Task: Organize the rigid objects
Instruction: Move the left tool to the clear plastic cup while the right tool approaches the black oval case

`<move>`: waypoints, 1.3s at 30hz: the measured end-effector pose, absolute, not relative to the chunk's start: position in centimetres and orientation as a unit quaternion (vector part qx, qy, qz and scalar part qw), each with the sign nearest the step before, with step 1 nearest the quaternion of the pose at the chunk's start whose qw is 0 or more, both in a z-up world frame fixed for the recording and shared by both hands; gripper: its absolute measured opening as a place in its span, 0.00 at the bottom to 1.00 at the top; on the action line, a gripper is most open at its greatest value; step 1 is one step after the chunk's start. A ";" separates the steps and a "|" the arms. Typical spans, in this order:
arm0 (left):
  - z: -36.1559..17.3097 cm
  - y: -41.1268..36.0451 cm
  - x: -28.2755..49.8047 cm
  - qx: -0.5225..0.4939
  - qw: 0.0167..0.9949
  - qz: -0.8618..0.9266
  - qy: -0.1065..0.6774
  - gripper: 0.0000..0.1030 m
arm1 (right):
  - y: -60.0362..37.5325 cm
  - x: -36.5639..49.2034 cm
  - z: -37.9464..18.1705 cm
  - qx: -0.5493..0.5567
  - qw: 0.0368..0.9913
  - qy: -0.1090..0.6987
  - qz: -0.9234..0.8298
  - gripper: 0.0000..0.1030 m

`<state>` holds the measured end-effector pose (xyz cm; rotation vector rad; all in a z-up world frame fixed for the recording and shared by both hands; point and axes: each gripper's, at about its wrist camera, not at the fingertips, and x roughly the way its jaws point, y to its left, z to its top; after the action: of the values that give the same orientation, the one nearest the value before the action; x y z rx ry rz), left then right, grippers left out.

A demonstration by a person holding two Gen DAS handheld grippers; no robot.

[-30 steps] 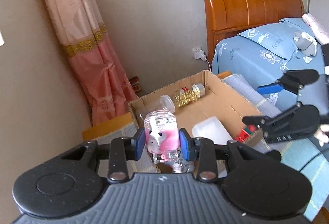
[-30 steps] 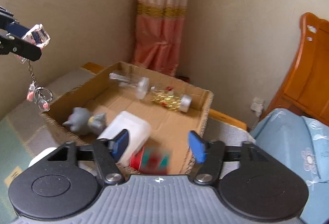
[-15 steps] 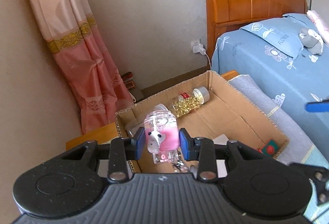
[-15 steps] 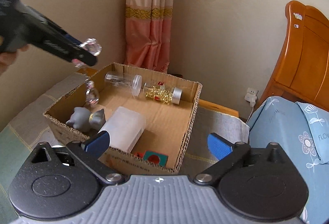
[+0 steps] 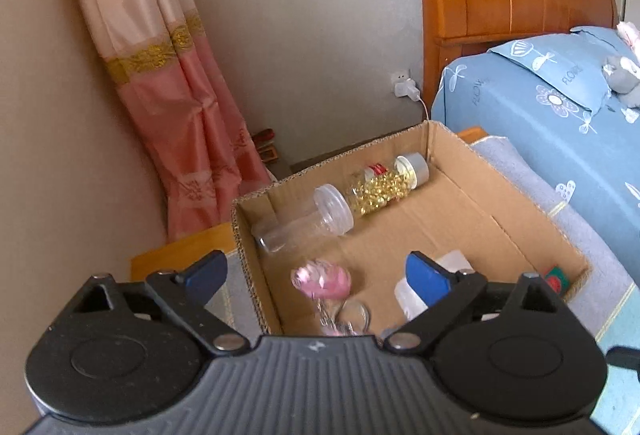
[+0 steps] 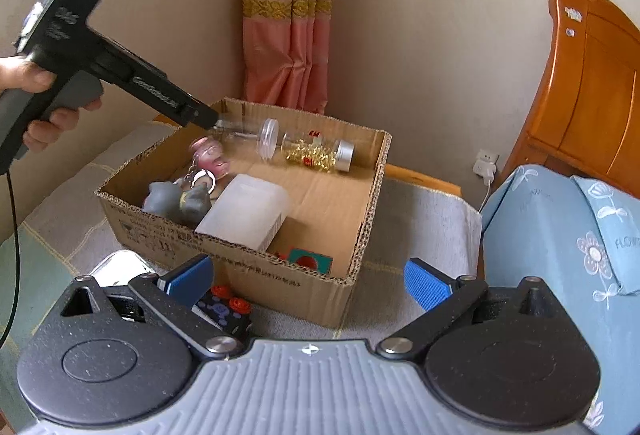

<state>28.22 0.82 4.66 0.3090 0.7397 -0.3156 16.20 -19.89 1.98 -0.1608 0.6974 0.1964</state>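
Observation:
My left gripper point(image 5: 316, 273) is open above the near left part of a cardboard box point(image 5: 508, 175). A pink keychain charm point(image 5: 322, 281) with a key ring is blurred, falling free between its fingers; it also shows in the right wrist view point(image 6: 210, 157), just below the left gripper's tip point(image 6: 200, 115). My right gripper point(image 6: 306, 275) is open and empty in front of the box point(image 6: 280, 279). In the box lie a clear empty jar point(image 6: 256, 131), a jar of gold beads point(image 6: 320, 153), a white container point(image 6: 244, 211), a grey toy figure point(image 6: 178, 201) and a small teal-and-red block point(image 6: 310, 261).
A dark object with red knobs point(image 6: 224, 309) and a white-silver item point(image 6: 120, 269) lie on the grey mat in front of the box, by my right gripper's left finger. A blue bed point(image 6: 560, 235) with a wooden headboard stands at right. A pink curtain point(image 5: 180, 95) hangs behind.
My left gripper has opened and let go of the pink keychain charm, which drops into the box. My right gripper has backed away from the box and stays open.

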 end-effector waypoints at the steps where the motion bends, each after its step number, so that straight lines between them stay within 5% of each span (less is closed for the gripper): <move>1: 4.8 1.0 27.9 0.148 0.909 -0.154 0.359 0.93 | -19.9 16.1 1.8 -0.075 0.932 0.343 0.094 1.00; 27: 7.4 2.4 14.0 0.150 0.907 -0.146 0.366 0.95 | -21.1 8.9 -5.2 0.045 0.916 0.398 -0.014 1.00; 39: 2.0 2.9 10.6 0.084 0.916 -0.144 0.364 0.99 | -20.9 7.3 -5.3 0.039 0.922 0.385 -0.018 1.00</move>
<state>10.57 2.87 1.98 0.1721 0.7495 -0.2958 7.34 -20.89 -5.34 0.0792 0.7902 -0.0377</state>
